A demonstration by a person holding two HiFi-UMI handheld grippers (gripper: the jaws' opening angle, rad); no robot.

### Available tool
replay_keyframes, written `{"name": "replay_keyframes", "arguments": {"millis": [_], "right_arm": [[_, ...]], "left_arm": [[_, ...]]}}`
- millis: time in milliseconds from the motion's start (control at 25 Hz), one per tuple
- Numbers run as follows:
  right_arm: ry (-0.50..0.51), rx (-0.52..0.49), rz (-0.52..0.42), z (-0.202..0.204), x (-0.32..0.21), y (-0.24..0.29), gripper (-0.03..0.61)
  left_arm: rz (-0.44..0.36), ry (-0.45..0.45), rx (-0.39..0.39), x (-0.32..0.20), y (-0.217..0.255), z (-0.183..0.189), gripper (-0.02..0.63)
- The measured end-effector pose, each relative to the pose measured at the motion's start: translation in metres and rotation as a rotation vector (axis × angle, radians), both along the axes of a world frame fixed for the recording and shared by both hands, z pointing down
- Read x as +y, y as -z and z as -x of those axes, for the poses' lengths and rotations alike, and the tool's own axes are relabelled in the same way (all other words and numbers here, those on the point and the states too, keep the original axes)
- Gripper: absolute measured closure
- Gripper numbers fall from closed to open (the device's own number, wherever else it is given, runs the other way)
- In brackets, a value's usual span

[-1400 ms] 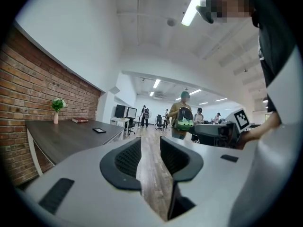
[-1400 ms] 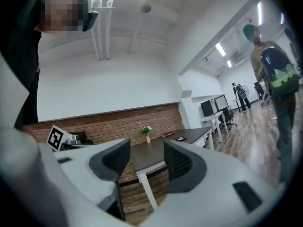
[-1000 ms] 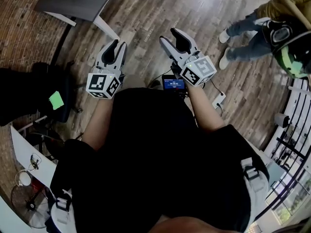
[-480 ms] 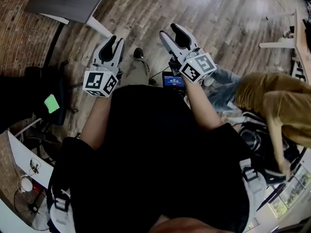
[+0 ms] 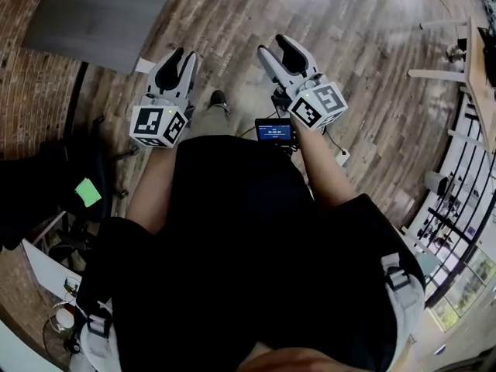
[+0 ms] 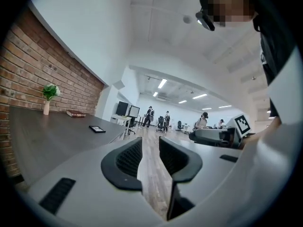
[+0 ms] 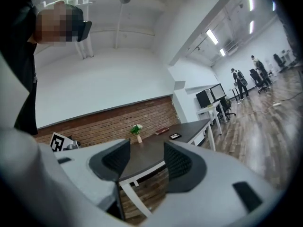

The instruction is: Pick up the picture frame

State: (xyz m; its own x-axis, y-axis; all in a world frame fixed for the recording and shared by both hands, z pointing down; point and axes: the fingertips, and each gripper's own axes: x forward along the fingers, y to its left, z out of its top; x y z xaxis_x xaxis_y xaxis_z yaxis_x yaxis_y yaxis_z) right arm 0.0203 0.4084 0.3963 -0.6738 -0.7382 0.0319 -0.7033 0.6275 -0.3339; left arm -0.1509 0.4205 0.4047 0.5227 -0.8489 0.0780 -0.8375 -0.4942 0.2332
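Note:
The picture frame (image 6: 97,129) is a small dark rectangle lying flat on a dark grey table (image 6: 42,136), far ahead of both grippers. It also shows in the right gripper view as the picture frame (image 7: 174,136) near the table's (image 7: 151,148) end. In the head view only the table's corner (image 5: 101,14) shows, at the top left. My left gripper (image 5: 177,62) and right gripper (image 5: 277,49) are held side by side in front of my body, over the wooden floor. Both the left gripper (image 6: 150,148) and the right gripper (image 7: 147,155) are open with nothing between the fingers.
On the table stand a small vase with a plant (image 6: 49,96) and a book (image 6: 75,114), against a brick wall (image 6: 28,74). Black chairs and bags (image 5: 46,184) crowd the left. A wooden desk (image 5: 477,60) and railings (image 5: 457,200) line the right. People (image 6: 150,115) stand far off.
The person in the tan top at the right has left the head view. The view has shifted so the table corner is larger. Both grippers keep their pose, still open.

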Motion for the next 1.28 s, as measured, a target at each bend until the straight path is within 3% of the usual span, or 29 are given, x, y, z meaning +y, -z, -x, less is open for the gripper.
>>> {"name": "replay_keyframes", "arguments": {"millis": [320, 680, 960, 1280], "right_arm": [[-0.045, 0.068, 0.041, 0.02, -0.103, -0.007, 0.354], [-0.087, 0.017, 0.038, 0.027, -0.171, 0.002, 0.354], [-0.135, -0.026, 0.032, 0.003, -0.224, 0.007, 0.354], [-0.076, -0.042, 0.052, -0.03, -0.32, -0.004, 0.354]], "left_arm": [[0.024, -0.031, 0.035, -0.098, -0.001, 0.029, 0.511], [0.029, -0.073, 0.058, -0.175, -0.011, 0.039, 0.517], [0.052, -0.105, 0.065, -0.231, -0.022, 0.017, 0.518], [0.069, -0.081, 0.046, -0.318, -0.028, -0.028, 0.52]]}}
